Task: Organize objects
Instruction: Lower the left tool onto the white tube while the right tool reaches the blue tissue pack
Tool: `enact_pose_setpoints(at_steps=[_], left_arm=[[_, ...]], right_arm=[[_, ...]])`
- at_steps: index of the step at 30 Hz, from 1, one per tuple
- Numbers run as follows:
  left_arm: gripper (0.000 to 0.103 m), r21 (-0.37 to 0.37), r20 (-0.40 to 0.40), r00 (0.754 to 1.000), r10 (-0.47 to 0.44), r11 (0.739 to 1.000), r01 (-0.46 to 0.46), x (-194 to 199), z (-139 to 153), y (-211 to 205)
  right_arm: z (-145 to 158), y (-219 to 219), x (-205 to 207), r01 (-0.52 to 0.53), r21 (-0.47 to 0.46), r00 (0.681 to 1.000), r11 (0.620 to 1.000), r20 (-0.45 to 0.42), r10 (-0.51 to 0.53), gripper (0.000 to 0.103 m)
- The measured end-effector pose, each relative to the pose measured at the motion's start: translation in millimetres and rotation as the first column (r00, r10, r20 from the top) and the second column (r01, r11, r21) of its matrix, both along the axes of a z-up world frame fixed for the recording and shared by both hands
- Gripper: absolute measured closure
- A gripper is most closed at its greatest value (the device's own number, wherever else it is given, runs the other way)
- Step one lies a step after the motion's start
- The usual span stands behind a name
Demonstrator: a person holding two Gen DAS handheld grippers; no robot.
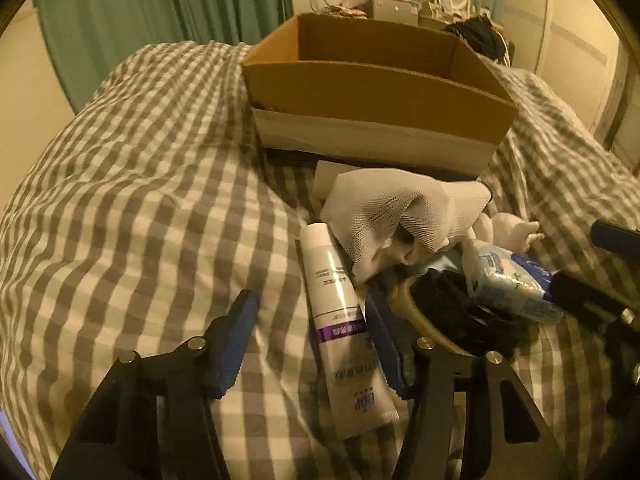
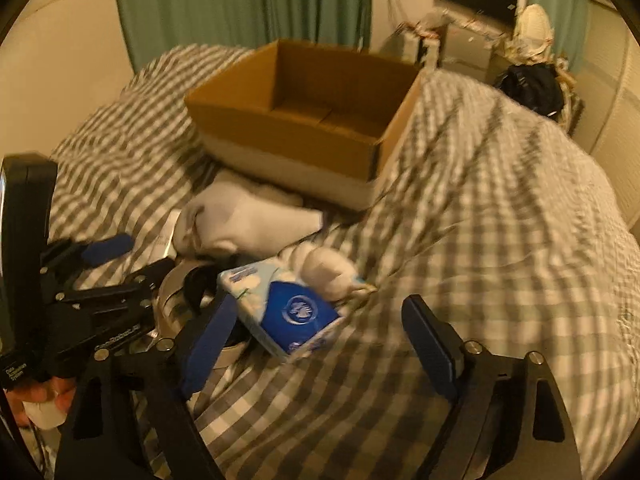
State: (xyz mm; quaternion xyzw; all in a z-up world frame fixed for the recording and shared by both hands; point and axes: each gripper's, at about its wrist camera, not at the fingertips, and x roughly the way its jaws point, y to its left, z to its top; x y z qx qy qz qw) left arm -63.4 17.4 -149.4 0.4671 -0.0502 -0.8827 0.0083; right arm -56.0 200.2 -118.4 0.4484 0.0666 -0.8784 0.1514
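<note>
The left gripper (image 1: 312,344) tilts steeply downward over the white tube (image 1: 340,320), its blue-padded jaws apart, one on each side of the tube with gaps showing. To the right of the tube, the right gripper (image 2: 320,344) tilts down likewise, jaws wide with nothing pressed between them. A hand (image 2: 40,396) grips the left gripper's handle.

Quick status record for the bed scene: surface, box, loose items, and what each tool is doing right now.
surface: checked bedspread
box: open cardboard box, no contents visible
tube: white tube, lying flat, between the left tool fingers, not clamped
tissue pack: blue and white tissue pack, ahead of the right tool, not gripped
cloth: white mesh cloth, in front of the box
</note>
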Motion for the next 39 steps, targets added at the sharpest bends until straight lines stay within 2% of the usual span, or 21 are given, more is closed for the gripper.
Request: enact_pose_setpoints(at_steps=[2,8,9,10,11,14,17,18,19,24,30,32,33,34,39], left_arm=[[0.045,-0.001,0.017,1.0,-0.007,1.0,0.007,-5.4,-3.7,1.7],[0.044,0.07,0.05,0.998,-0.026,0.997,0.023,-17.6,-6.6,-3.3],[0.048,0.071,0.051,0.998,-0.033,0.997,0.029,-17.4,-6.7,-3.1],[0.063,0.075,0.053,0.998,-0.04,0.997,0.036,-16.7,-6.5,-3.0],[0.071,0.079,0.062,0.997,-0.053,0.996,0.048,-15.5,-7.2,-2.1],[0.074,0.059,0.073,0.994,-0.079,0.995,0.075,-9.6,-5.8,1.0],[0.077,0.072,0.079,0.993,-0.091,0.994,0.086,-7.4,3.5,-2.6],[0.079,0.086,0.084,0.992,-0.094,0.993,0.086,-5.5,8.1,-4.7],[0.08,0.095,0.086,0.992,-0.096,0.992,0.088,-3.5,11.2,-6.2],[0.081,0.1,0.081,0.991,-0.106,0.99,0.098,2.1,22.2,-8.0],[0.081,0.092,0.034,0.994,-0.104,0.991,0.1,18.2,35.9,-21.9],[0.081,0.097,0.009,0.995,-0.101,0.99,0.099,22.3,43.4,-26.8],[0.081,0.098,0.003,0.995,-0.097,0.991,0.096,22.0,46.2,-29.0],[0.081,0.098,-0.009,0.996,-0.094,0.991,0.094,18.5,48.6,-26.9],[0.081,0.113,-0.042,0.997,-0.069,0.991,0.073,14.7,55.5,-41.7]], right_arm=[[-9.4,-5.8,-6.2,-0.016,0.018,0.999,1.0,0.031,0.016,0.019],[-28.5,-16.8,-23.0,-0.055,0.047,0.991,0.997,0.122,0.049,0.019],[-30.5,-17.6,-24.4,-0.063,0.044,0.99,0.997,0.132,0.056,0.023],[-31.2,-17.0,-24.8,-0.068,0.035,0.988,0.997,0.139,0.063,0.033],[-32.6,-16.8,-25.7,-0.079,0.012,0.985,0.997,0.153,0.076,0.037],[-33.3,-15.7,-25.3,-0.078,0.004,0.984,0.997,0.158,0.076,0.039],[-28.6,-13.6,-22.6,-0.072,0.002,0.988,0.997,0.14,0.071,0.046],[-25.9,-11.9,-21.5,-0.073,-0.004,0.988,0.997,0.134,0.073,0.078],[-23.8,-10.6,-20.9,-0.084,-0.023,0.987,0.996,0.136,0.086,0.093],[-20.3,-3.3,-22.9,-0.072,-0.02,0.988,0.997,0.138,0.074,0.094],[-17.7,-3.4,-14.9,-0.091,-0.006,0.988,0.996,0.121,0.091,0.095],[-17.9,-4.5,-11.6,-0.109,0.019,0.986,0.994,0.129,0.106,0.074],[-18.6,-8.0,-11.5,-0.113,0.036,0.986,0.993,0.126,0.108,0.05],[-18.9,-9.2,-10.1,-0.11,0.06,0.988,0.992,0.118,0.102,0.043],[-30.1,-13.8,-23.1,-0.103,0.084,0.984,0.991,0.157,0.089,0.043]])
